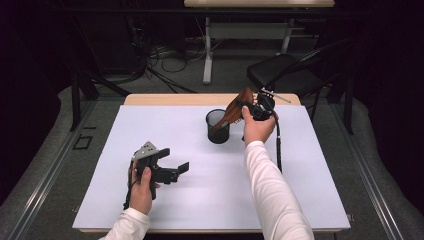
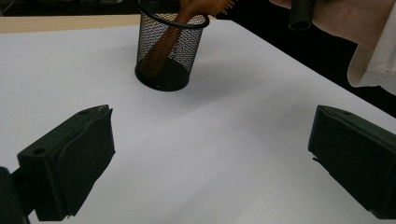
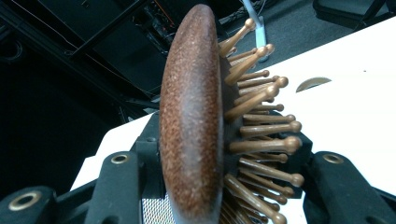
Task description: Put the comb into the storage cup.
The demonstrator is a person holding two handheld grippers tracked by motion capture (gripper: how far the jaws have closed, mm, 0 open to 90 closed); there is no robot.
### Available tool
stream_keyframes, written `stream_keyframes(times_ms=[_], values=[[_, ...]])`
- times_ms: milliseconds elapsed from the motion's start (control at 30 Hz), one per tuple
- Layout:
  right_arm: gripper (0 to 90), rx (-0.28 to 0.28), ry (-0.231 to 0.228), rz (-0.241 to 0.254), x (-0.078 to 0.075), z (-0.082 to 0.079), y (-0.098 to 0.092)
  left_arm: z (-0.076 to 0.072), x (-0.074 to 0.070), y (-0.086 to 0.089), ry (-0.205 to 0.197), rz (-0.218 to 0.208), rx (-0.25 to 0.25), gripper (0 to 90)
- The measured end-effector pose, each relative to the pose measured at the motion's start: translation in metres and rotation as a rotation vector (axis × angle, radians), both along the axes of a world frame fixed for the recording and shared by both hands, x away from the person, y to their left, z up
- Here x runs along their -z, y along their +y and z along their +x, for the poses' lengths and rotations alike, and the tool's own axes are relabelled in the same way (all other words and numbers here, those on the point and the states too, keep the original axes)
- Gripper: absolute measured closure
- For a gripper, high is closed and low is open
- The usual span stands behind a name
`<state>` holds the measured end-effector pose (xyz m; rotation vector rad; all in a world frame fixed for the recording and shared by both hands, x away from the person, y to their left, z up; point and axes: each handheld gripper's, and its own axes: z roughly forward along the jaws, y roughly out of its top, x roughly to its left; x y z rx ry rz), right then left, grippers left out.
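Observation:
A brown wooden hairbrush point(image 1: 235, 107) leans tilted with its handle down inside a black mesh cup point(image 1: 218, 127) on the white table top point(image 1: 200, 200). My right gripper point(image 1: 252, 107) is shut on the brush's head, just right of the cup and above it. In the right gripper view the brush's rounded back point(image 3: 191, 116) and its wooden pins point(image 3: 261, 126) sit between my jaws. My left gripper point(image 1: 173, 160) stands open and empty over the near left of the table. The left gripper view has the cup point(image 2: 187, 51) ahead, with the brush handle point(image 2: 161, 46) in it.
A black chair point(image 1: 280, 72) stands beyond the table's far right corner. Behind it are a second desk's white legs point(image 1: 207, 50) and loose cables point(image 1: 165, 62) on the floor. The person's white sleeve point(image 1: 270, 190) crosses the right half of the table.

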<state>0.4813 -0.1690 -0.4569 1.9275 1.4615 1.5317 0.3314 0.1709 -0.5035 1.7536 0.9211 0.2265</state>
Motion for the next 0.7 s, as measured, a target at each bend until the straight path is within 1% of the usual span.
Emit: stream_keyframes(times_ms=[133,167,233,367,500,567,600,700], values=[[48.1,-0.001,0.003,0.006,0.0003,0.0,-0.0004,0.0,0.0002,-0.0002,0.001,0.002,0.001,0.3],[48.0,0.004,-0.005,0.009,0.0011,0.0005,-0.0006,0.0,0.0002,-0.0002,0.001,0.001,0.001,0.3],[47.9,-0.003,0.006,0.013,0.0013,0.0004,-0.0022,0.0,0.0001,-0.0001,0.003,0.004,0.003,0.3],[47.6,-0.008,0.003,0.012,0.0017,0.0006,-0.0027,0.0001,0.0003,-0.0001,0.004,0.004,0.002,0.3],[47.2,-0.011,-0.009,0.01,0.0029,-0.0002,-0.0031,0.0001,0.0006,-0.0007,0.003,0.004,0.001,0.3],[47.1,-0.01,-0.027,0.009,0.0044,0.0001,-0.0034,-0.0001,0.0008,-0.0009,0.002,0.006,-0.003,0.3],[47.0,-0.015,-0.023,0.007,0.0043,-0.0003,-0.004,-0.0001,0.0008,-0.001,0.003,0.006,-0.003,0.3],[46.8,-0.018,-0.029,0.004,0.0049,-0.0005,-0.0045,0.0,0.0011,-0.0012,0.003,0.004,-0.001,0.3]])
